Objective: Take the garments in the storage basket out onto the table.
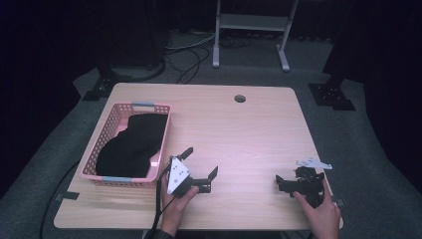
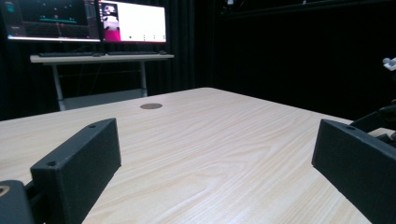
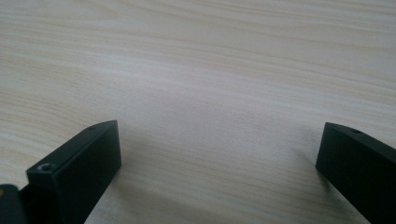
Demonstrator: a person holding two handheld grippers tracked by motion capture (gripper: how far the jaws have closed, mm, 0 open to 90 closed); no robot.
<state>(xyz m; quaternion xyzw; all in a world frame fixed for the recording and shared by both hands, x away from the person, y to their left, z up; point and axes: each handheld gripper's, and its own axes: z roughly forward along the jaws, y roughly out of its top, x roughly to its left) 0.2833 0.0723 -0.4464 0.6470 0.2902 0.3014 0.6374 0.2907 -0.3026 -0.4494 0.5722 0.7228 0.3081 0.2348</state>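
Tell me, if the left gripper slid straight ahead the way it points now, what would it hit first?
Probably nothing on the table. The left gripper, jaws open, looks across bare wooden table, roughly toward the round hole near the far edge. The way looks free, though depth is hard to judge.

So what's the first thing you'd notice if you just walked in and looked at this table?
Probably the pink basket at the left side of the wooden table, with a heap of black cloth in it. Next, the two hands at the near edge, each holding a black gripper with jaws wide apart and nothing between them: the left gripper beside the basket, the right gripper near the right corner.
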